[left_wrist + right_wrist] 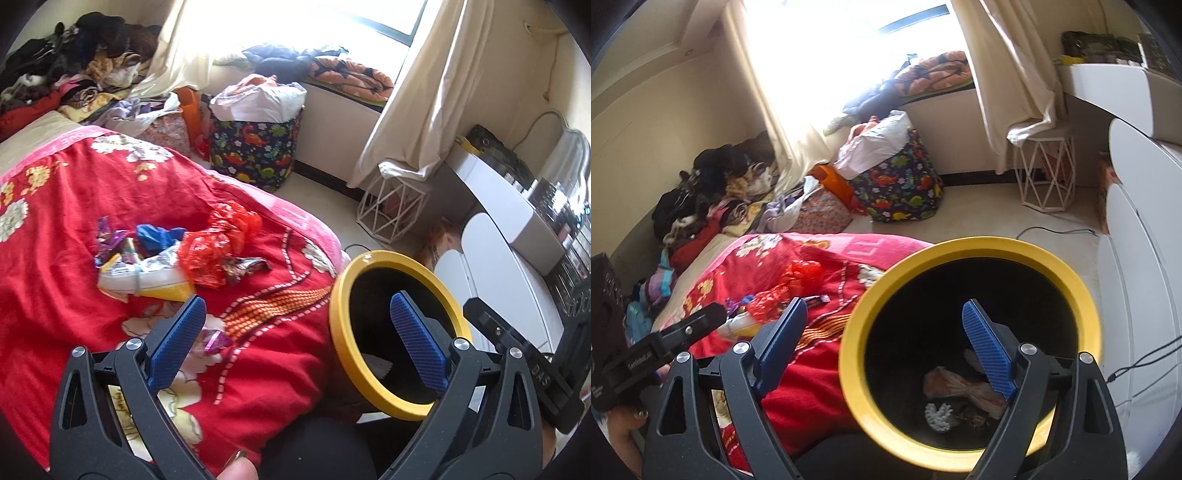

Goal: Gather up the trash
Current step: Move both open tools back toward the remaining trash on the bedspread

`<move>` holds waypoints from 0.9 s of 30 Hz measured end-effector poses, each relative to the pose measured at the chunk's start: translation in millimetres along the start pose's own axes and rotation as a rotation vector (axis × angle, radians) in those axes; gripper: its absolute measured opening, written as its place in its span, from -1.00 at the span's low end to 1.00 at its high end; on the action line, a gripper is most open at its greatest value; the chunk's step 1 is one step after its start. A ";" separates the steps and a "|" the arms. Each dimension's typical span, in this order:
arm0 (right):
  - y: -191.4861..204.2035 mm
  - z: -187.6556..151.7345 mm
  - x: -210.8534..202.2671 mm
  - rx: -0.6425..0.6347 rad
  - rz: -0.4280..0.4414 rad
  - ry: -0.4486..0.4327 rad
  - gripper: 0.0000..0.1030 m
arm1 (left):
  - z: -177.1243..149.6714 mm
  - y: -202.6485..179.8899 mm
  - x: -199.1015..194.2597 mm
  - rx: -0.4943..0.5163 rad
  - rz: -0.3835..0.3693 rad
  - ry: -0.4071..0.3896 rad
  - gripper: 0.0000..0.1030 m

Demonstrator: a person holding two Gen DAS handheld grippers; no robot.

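Right now both grippers are held low at the bedside, pointing forward over the red floral blanket (110, 192) toward the window. The left gripper (299, 332) has its blue fingers (177, 339) spread wide and empty, one above the blanket, the other in front of the yellow-rimmed bin (340, 332). The right gripper (886, 339) is likewise released, fingers (988, 350) apart, straddling the bin's near rim (849, 350) and looking down into it, where a crumpled bag (956, 384) and white scrap (938, 415) lie. The trash pile (177, 254) of red plastic, blue wrapper and snack packets sits on the blanket, well ahead of the left fingers, untouched
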State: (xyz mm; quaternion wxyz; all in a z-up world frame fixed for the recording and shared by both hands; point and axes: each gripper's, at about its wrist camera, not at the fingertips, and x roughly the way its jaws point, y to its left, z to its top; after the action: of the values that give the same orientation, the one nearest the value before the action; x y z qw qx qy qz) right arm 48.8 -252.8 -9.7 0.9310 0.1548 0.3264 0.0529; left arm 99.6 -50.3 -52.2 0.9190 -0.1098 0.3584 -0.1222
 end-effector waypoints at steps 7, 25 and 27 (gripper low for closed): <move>24.3 -2.0 1.4 -0.055 0.045 0.002 0.66 | 4.6 17.3 -6.8 -0.027 0.026 -0.026 0.78; 96.3 -10.7 21.7 -0.206 0.170 0.065 0.71 | 16.7 79.1 -22.7 -0.134 0.149 -0.084 0.78; 103.2 -13.3 24.9 -0.225 0.181 0.074 0.71 | 18.1 88.9 -25.5 -0.153 0.168 -0.092 0.78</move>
State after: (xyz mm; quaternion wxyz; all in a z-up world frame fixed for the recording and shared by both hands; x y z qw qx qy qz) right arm 60.2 -146.8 -0.9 0.9212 0.0762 0.3373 0.1784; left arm 106.9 43.6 -48.8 0.9304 -0.1545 0.3321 -0.0118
